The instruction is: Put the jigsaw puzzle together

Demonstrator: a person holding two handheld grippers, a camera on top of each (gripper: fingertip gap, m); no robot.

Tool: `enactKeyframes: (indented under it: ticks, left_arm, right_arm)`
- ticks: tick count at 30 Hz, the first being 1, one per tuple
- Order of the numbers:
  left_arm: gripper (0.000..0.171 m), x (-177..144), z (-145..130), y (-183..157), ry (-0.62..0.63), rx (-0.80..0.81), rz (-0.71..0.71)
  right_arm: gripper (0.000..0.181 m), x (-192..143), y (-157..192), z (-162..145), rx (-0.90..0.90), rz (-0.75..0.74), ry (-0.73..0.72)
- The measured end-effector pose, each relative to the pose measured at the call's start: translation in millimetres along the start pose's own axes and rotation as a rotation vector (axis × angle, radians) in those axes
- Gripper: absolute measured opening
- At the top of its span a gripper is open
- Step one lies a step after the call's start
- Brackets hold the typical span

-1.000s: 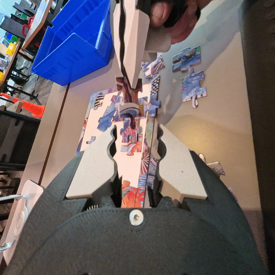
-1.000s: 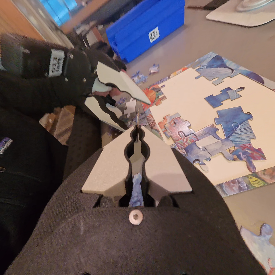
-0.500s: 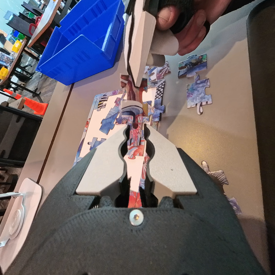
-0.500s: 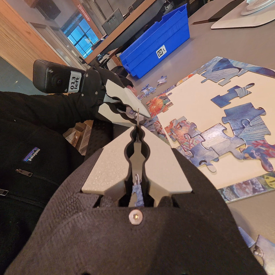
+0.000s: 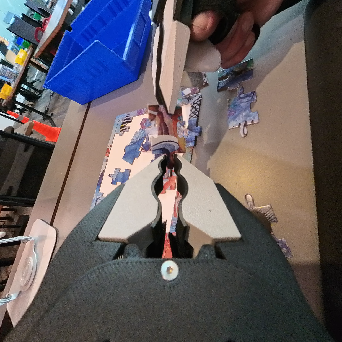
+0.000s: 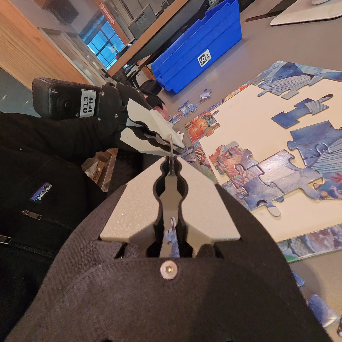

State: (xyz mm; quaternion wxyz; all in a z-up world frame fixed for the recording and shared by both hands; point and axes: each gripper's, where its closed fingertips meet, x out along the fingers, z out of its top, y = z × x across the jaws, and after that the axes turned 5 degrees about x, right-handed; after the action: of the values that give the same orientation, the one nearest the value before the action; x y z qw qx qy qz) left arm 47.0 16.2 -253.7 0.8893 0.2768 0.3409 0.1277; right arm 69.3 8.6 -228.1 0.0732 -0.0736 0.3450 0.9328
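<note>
Two grippers are meeting over one puzzle piece [image 5: 164, 137], held up in the air above the puzzle board [image 6: 249, 129]. The right gripper [image 6: 171, 162] is clamping the piece edge-on at its tips, jaws pressed tight on the thin card. The left gripper [image 5: 168, 158] is closing in on the piece's lower tab, jaws narrow, and the tips are looking as if they are pinching it, though from the right wrist view I cannot tell for certain.

Below, the puzzle board is lying flat on the grey bench [image 5: 249, 175], its border partly filled and a joined cluster of blue and coral pieces [image 6: 259, 175] sitting on the pale middle. Several blue whale pieces [image 6: 288, 79] are filling the far corner.

Loose pieces [image 5: 240, 112] are lying on the bench just beside the board, apart from it. A blue bin [image 5: 100, 51] is standing at the bench's far end, well apart from the board. A person's hand [image 5: 227, 31] is gripping the right gripper's handle.
</note>
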Motion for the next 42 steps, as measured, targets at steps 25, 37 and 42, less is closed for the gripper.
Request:
enactKeyframes:
  ticks: [25, 37, 42]
  left_arm:
    - [0.016, -23, -5, 0, 0.111, 0.351, -0.1]
    - [0.062, -57, -130, 17, 0.358, -0.347, -0.392]
    - [0.062, -56, -142, 0, 0.377, -0.404, -0.463]
  right_arm:
    - [0.0, 11, 18, -10, -0.256, -0.103, 0.168]
    - [0.0, 25, -12, 32, -0.126, -0.188, 0.109]
    - [0.0, 48, -28, 31, -0.03, -0.204, 0.126]
